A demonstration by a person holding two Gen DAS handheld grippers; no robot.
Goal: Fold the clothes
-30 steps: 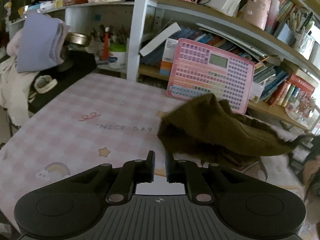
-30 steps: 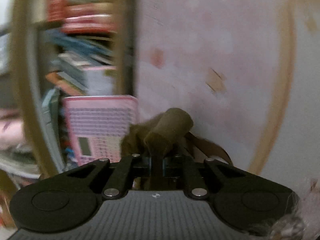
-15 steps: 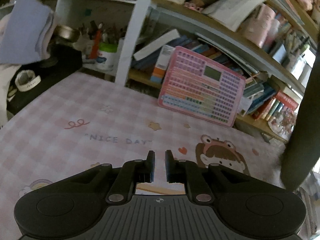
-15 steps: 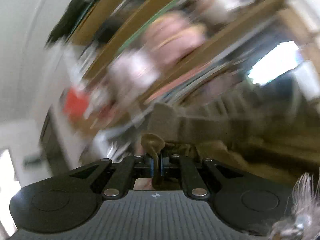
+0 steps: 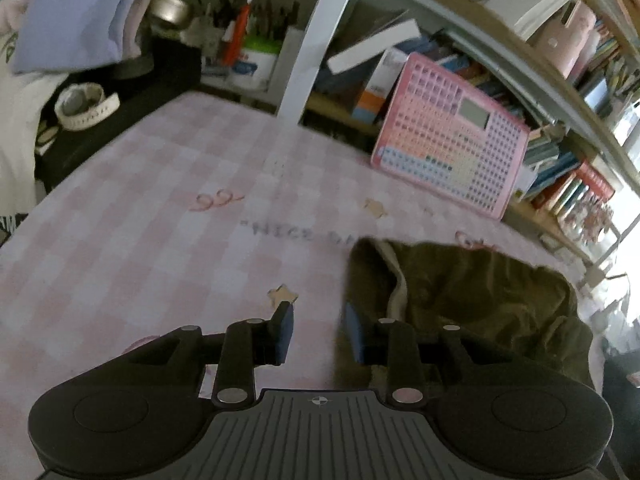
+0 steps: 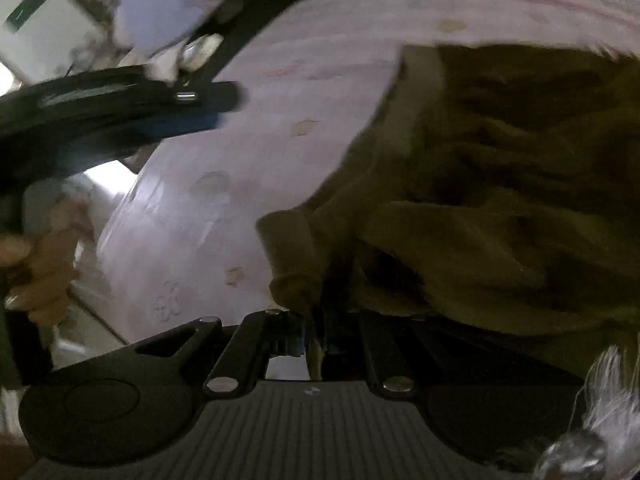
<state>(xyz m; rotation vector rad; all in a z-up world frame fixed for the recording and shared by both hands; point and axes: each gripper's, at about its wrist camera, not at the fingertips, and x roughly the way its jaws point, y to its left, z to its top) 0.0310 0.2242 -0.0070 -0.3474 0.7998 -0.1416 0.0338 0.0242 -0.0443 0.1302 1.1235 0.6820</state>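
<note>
My right tool (image 6: 316, 340) stays clamped on a fold of the crumpled olive-green cloth garment (image 5: 472, 300) — half a second ago it hung in the air, now it lies on the pink checked surface (image 5: 160, 248). My left tool (image 5: 318, 334) has just been opening, empty, beside its edge — ready to grasp.

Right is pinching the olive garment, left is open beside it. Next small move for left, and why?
Probably ease the left gripper toward the olive garment and close on its near edge. Its jaws have just been opening with nothing between them, one finger already over the cloth. The right gripper is shut on a bunched corner, and the garment lies crumpled on the pink checked tablecloth, so spreading needs a second hold.
</note>
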